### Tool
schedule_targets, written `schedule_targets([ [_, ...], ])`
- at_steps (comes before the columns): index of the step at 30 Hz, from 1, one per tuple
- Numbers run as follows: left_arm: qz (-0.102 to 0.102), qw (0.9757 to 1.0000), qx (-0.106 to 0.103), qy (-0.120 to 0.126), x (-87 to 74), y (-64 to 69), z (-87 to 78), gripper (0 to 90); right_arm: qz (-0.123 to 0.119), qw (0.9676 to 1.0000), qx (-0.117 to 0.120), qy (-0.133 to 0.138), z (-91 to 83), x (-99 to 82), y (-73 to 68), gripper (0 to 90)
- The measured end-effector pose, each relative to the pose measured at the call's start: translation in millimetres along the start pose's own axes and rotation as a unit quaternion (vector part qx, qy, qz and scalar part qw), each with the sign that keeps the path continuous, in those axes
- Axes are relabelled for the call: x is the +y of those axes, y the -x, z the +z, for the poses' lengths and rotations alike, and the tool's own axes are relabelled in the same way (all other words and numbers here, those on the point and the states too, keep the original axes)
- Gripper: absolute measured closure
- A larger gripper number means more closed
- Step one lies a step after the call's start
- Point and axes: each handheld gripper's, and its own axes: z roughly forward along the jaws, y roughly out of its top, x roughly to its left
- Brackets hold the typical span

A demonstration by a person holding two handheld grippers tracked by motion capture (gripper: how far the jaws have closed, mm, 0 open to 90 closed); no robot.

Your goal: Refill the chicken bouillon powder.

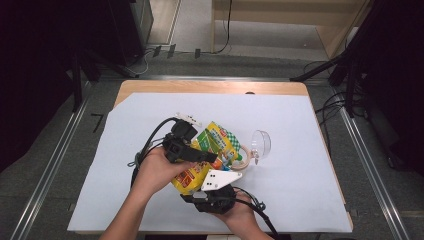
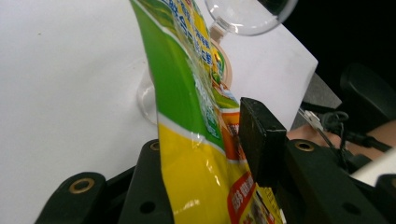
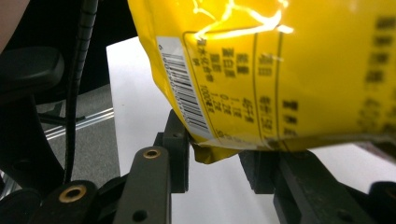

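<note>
Barcode and blurred, unreadable print mark the glossy yellow-green snack bag [image 3: 280, 70], held above the table [image 1: 310, 165]; right gripper [image 3: 215, 161] fingers pinch its bottom seam; left gripper [image 2: 205, 154] fingers straddle it, slackened.

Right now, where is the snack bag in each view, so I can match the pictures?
High view: snack bag just below centre, between both grippers.
Left gripper view: snack bag upright through the middle, between the jaws.
Right gripper view: snack bag across the top, above the jaws.
Shared landmark: white sheet.
</note>
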Motion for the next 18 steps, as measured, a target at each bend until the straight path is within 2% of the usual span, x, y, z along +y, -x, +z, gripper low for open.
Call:
schedule_targets([
  [2,0.000,1.0000,0.002,-0.004,4.2,-1.0,2.1,67.7,0.008,0.9999,0.008,0.005,-0.6,2.4,1.9,67.4],
  [5,-0.022,0.9996,0.009,-0.013,13.8,-5.0,1.2,65.4,0.015,0.9998,0.013,0.003,-0.6,9.5,4.1,66.8],
  [10,-0.031,0.9995,0.009,-0.005,25.3,-8.9,-6.5,65.6,0.008,1.0000,0.005,0.003,-0.8,22.7,9.7,66.3],
  [14,-0.040,0.9991,-0.001,0.008,26.3,-13.9,-11.0,66.2,0.004,0.9999,0.013,-0.001,1.1,29.4,12.2,65.1],
  [18,-0.038,0.9992,-0.008,0.012,24.4,-15.2,-10.7,67.7,0.001,0.9999,0.011,0.003,4.8,27.9,10.1,64.8],
])
